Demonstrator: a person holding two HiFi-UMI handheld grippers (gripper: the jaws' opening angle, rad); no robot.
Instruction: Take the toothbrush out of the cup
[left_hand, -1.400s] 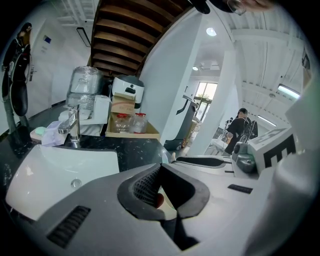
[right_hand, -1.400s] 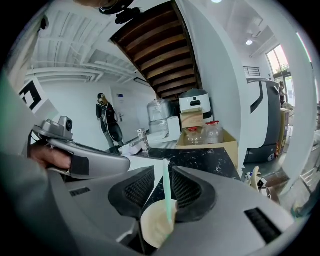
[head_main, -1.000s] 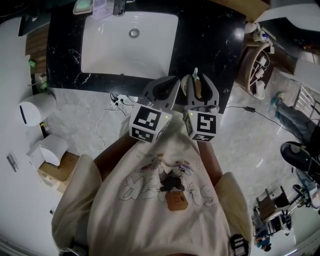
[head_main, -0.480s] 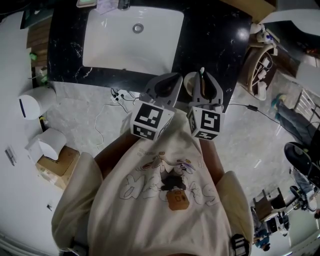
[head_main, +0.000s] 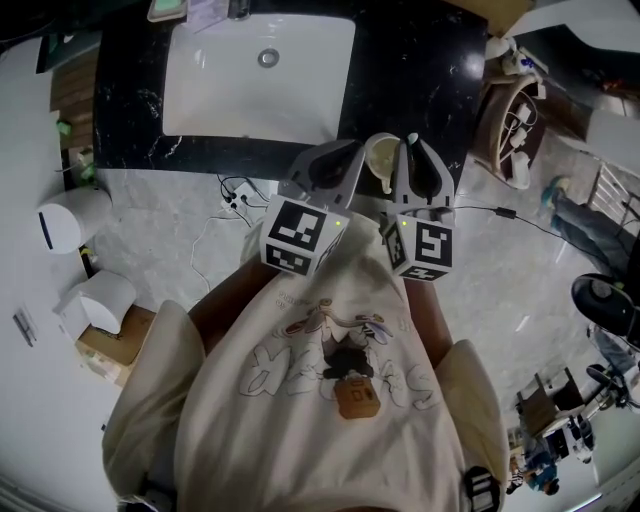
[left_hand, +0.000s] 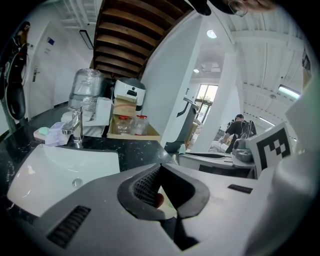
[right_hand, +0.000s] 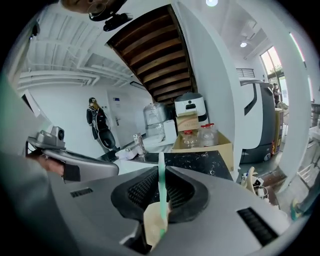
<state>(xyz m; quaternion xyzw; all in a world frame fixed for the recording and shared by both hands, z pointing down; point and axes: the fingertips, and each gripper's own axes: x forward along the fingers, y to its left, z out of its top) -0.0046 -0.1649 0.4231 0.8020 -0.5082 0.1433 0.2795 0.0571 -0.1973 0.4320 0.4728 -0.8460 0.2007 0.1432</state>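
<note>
Green toothbrush (right_hand: 161, 187) pinched in right claw (right_hand: 161, 171) | left claw (left_hand: 160, 169) grips cream cup (head_main: 381, 157)

I'm holding both grippers side by side before my chest. My left gripper (left_hand: 159, 172) is pinching the cup (head_main: 380, 155); my right gripper (right_hand: 161, 172) is clamping the toothbrush (right_hand: 161, 192).

Head view: cup (head_main: 381, 158) half covered by fingers of both your grippers. Toothbrush (head_main: 411, 138) shows only pale tip, rest behind right gripper (head_main: 412, 158). Sink (head_main: 200, 100) far rim cut by top edge.
Left gripper view: cup only pale sliver between left gripper (left_hand: 160, 168) fingers (left_hand: 142, 189), body hidden. Small reddish spot beside it, too blurred to tell.
Right gripper view: toothbrush lower end lost behind fingers. Left edge pale green blur, too close to tell.
</note>
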